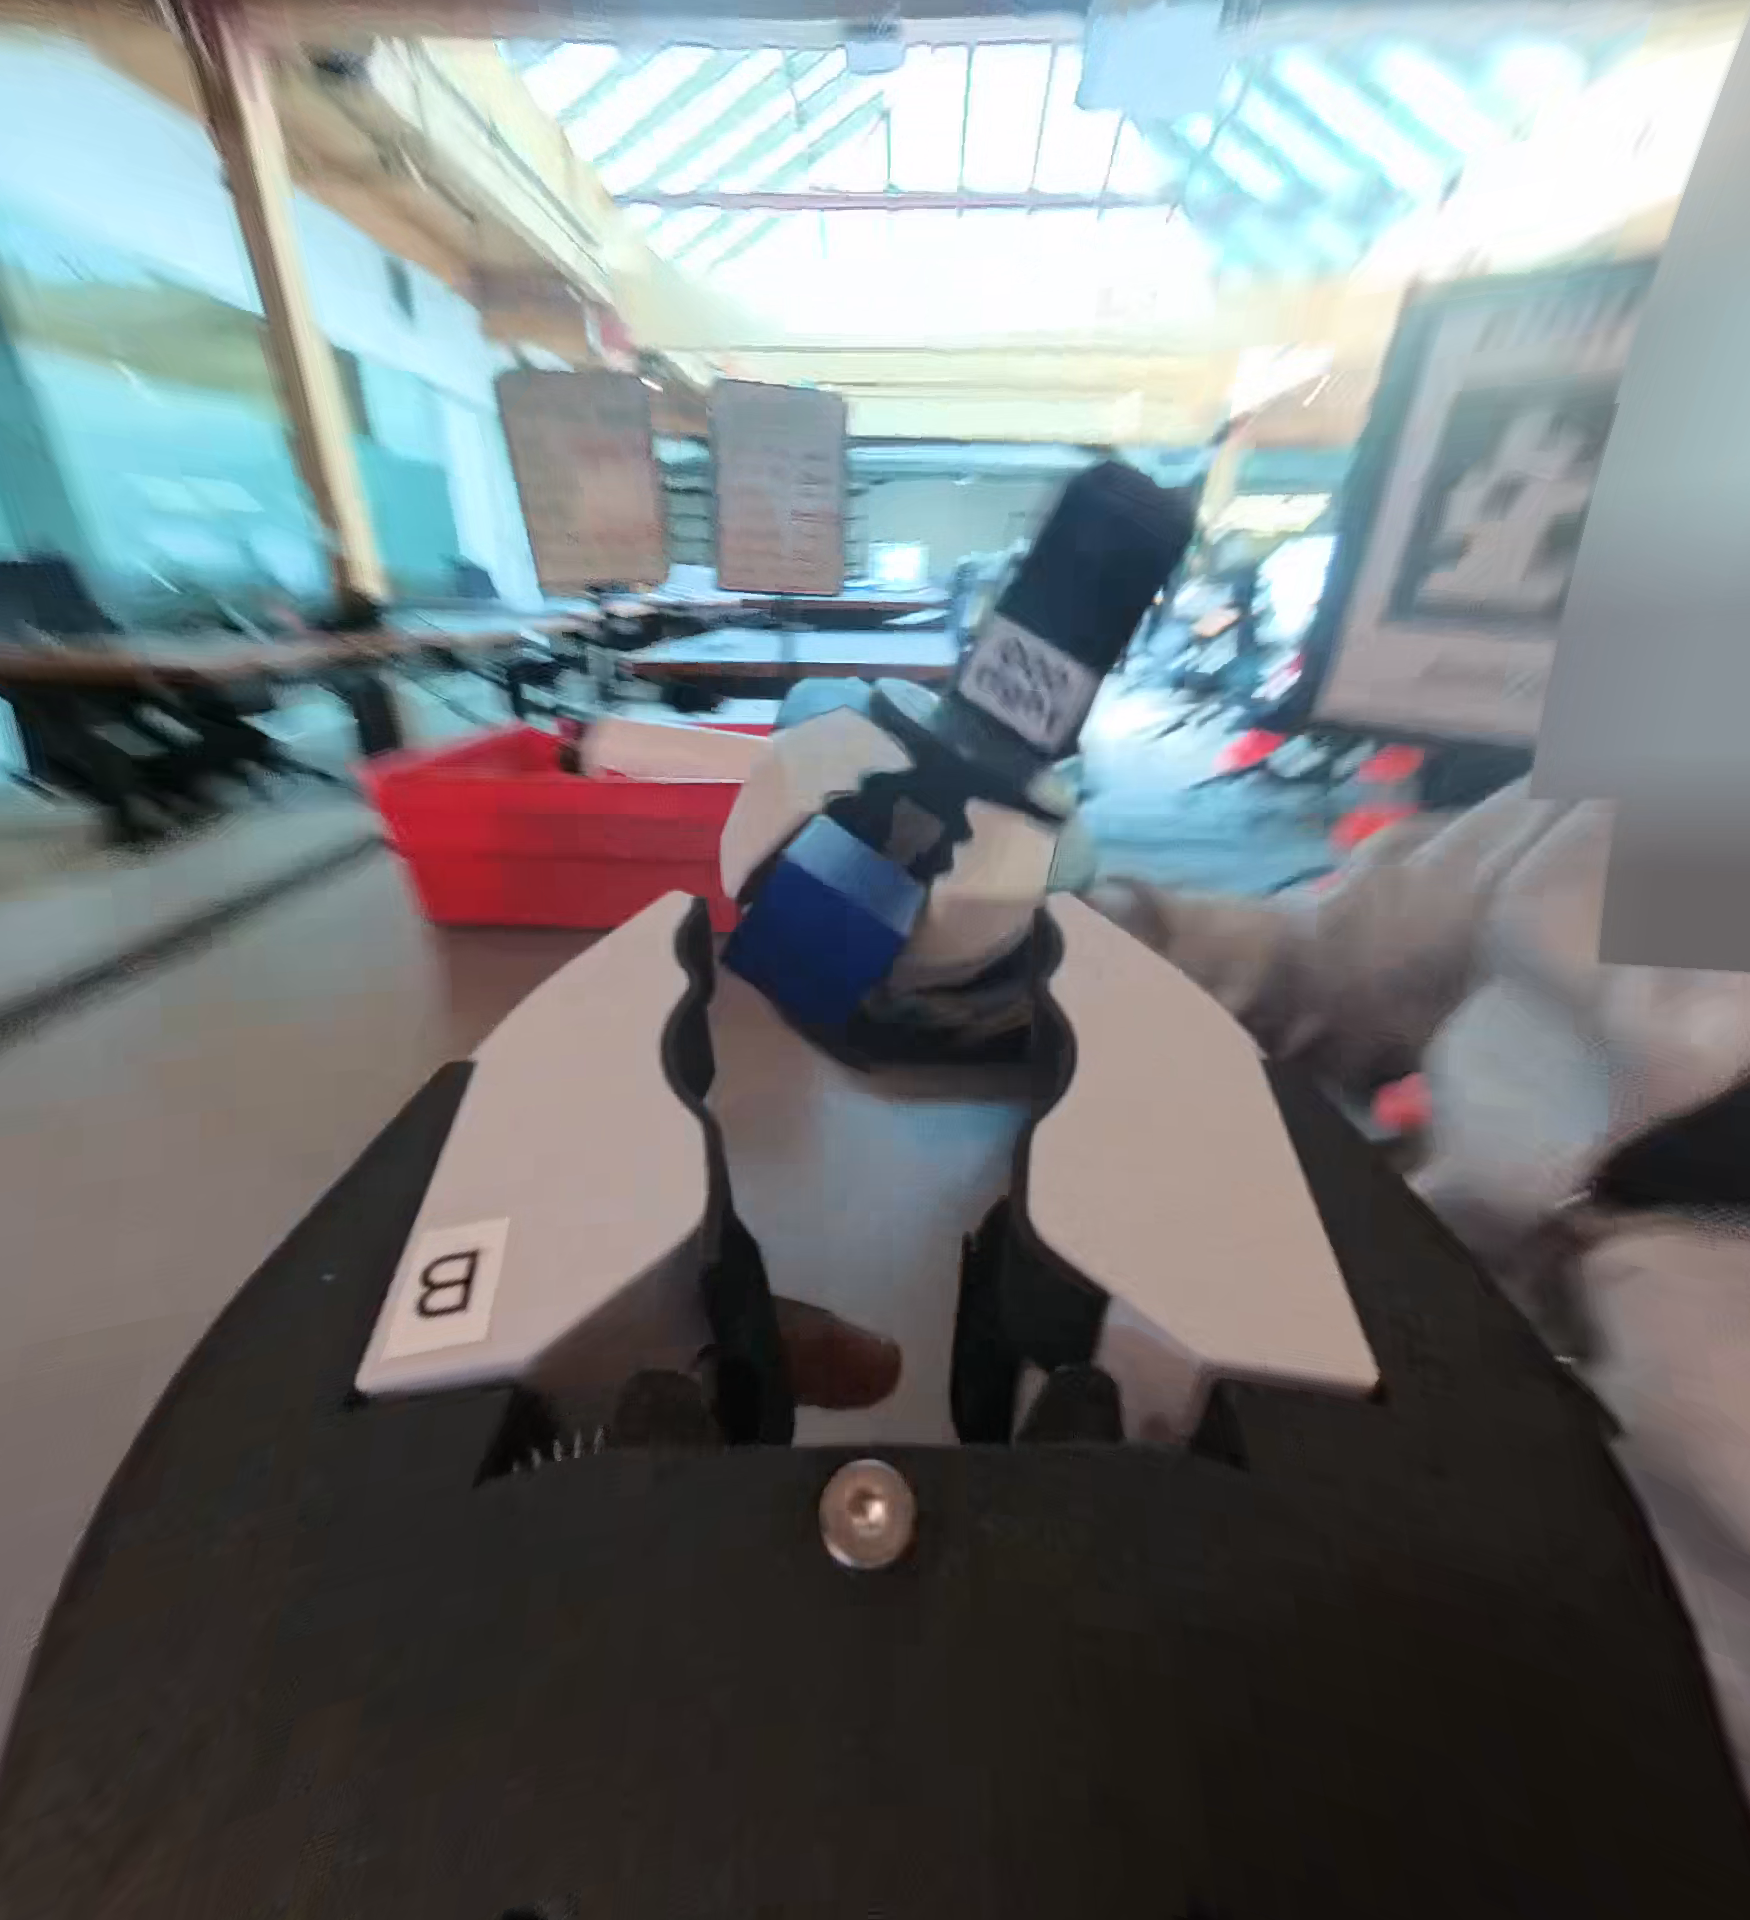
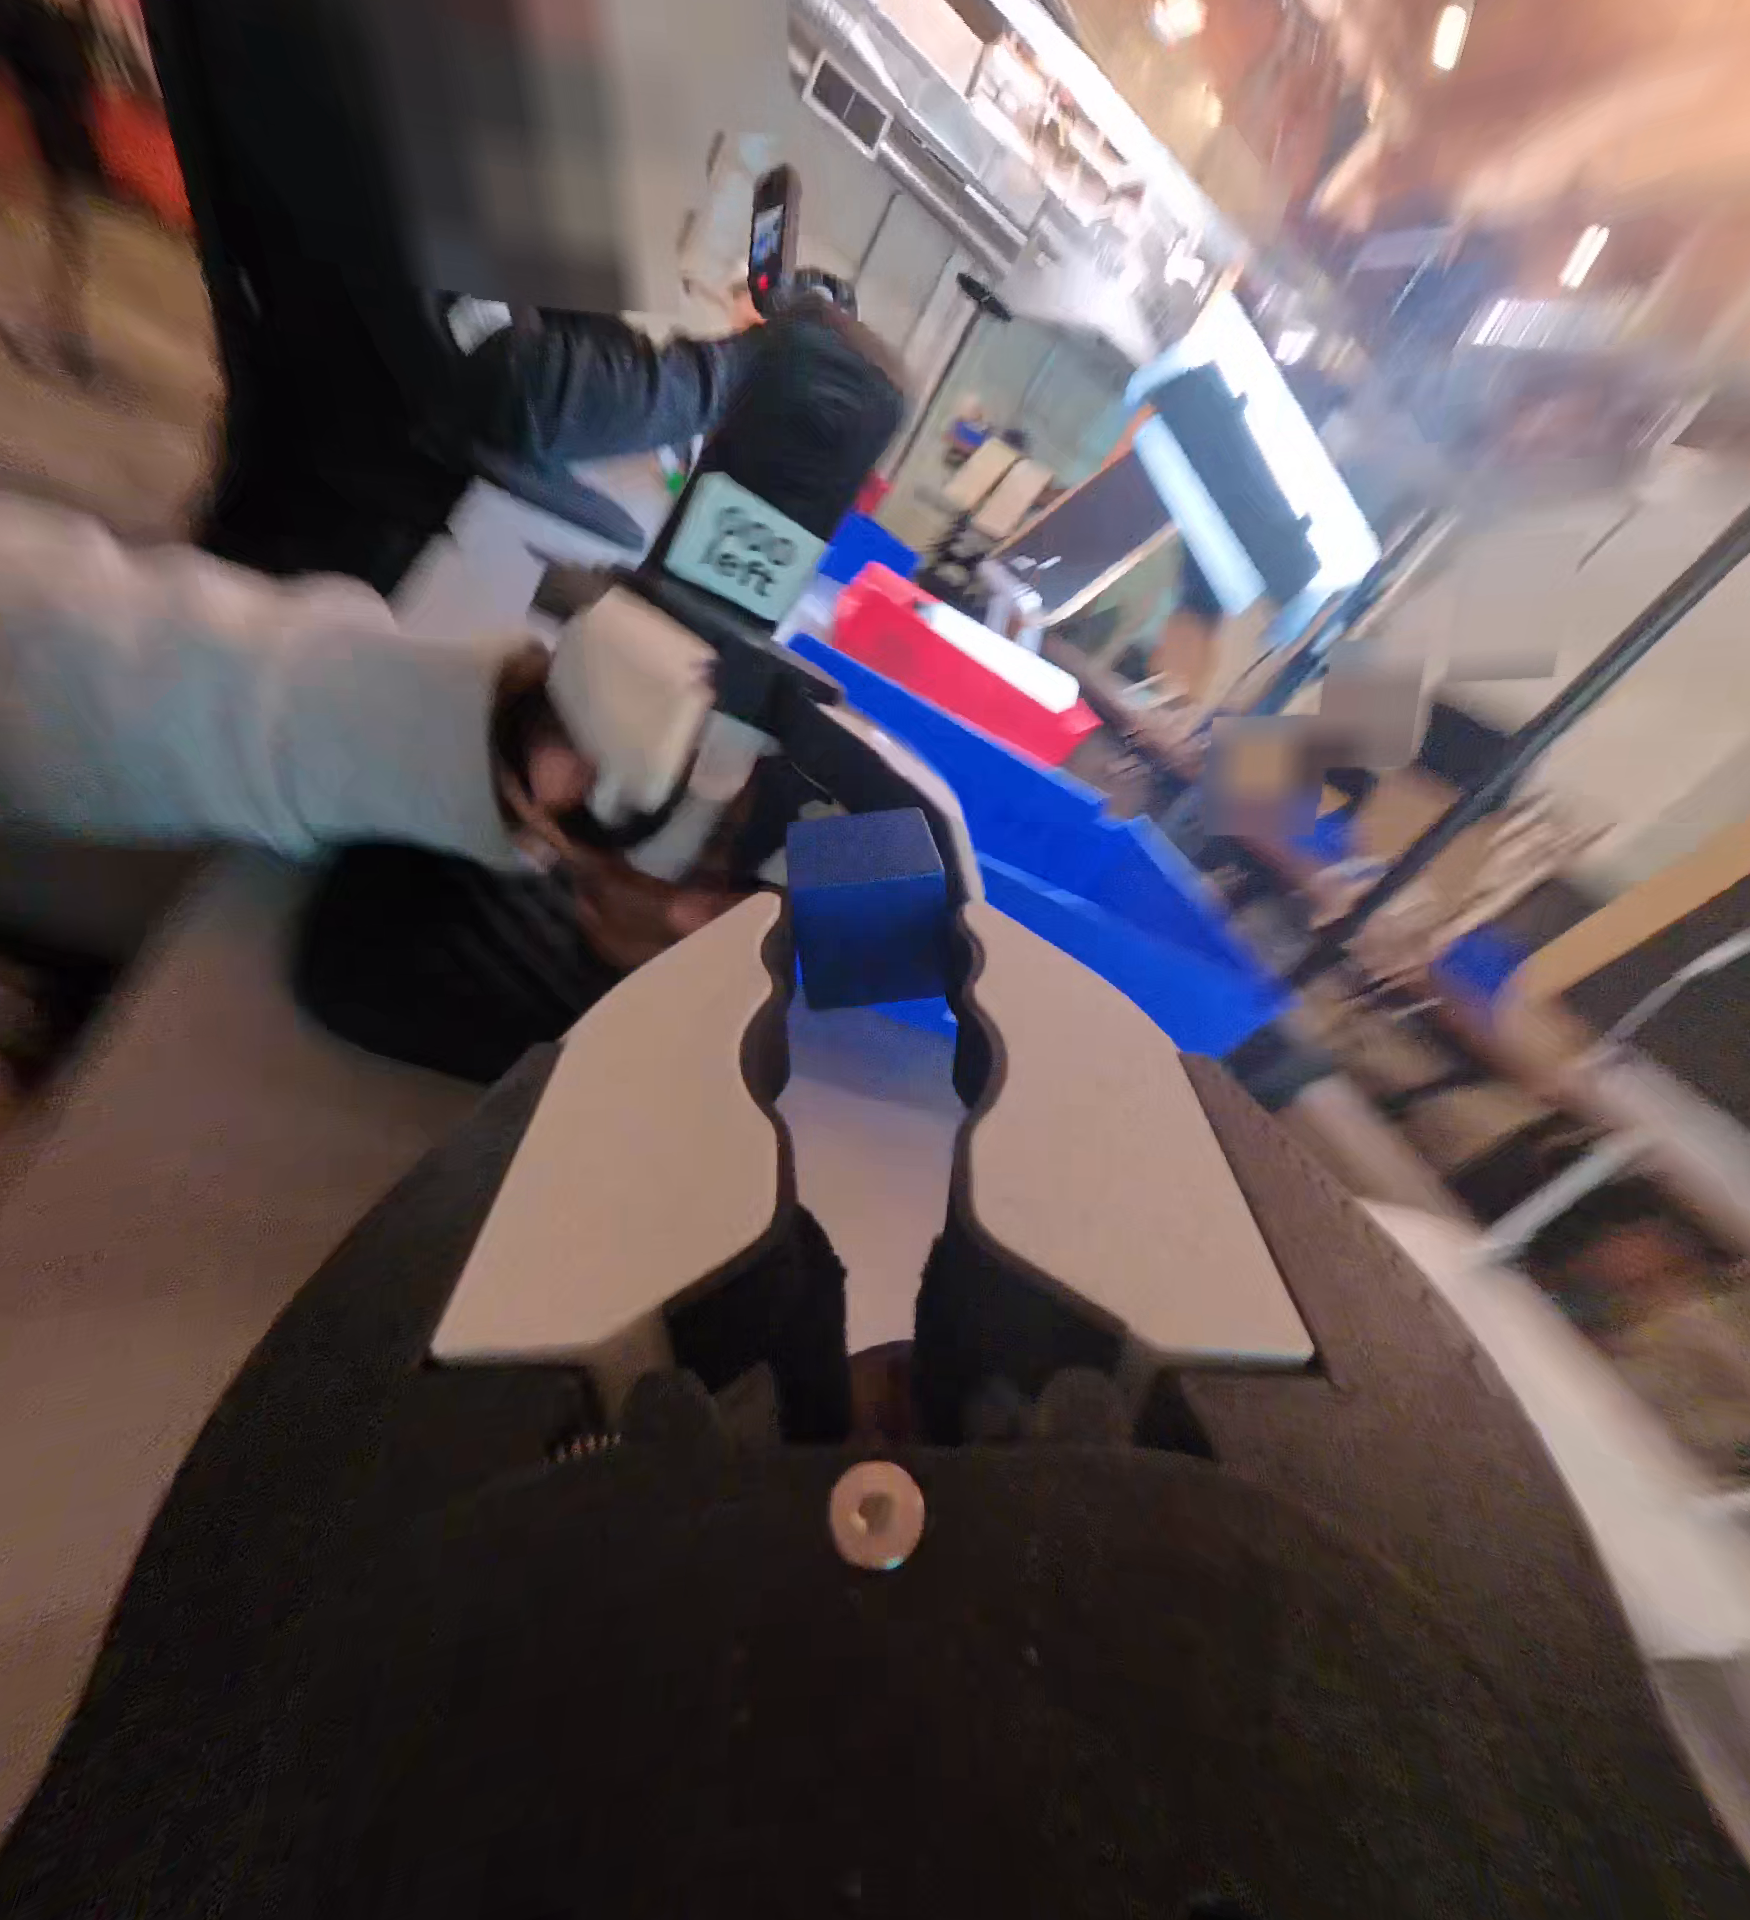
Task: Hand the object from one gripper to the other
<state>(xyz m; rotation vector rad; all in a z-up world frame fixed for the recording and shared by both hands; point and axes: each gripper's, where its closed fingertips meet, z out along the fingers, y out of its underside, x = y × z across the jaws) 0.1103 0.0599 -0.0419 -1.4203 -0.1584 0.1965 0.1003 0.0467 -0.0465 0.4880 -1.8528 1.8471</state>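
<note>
While the right gripper (image 2: 869, 940) clamps a matte blue cube (image 2: 866, 909), left gripper (image 1: 871, 951) fingers seem apart.

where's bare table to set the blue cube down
Bare tabletop lies left of the left gripper, in front of the red bin. Crowded: the middle, where the right gripper holds the blue cube, and the right side, filled by a sleeve.
</note>
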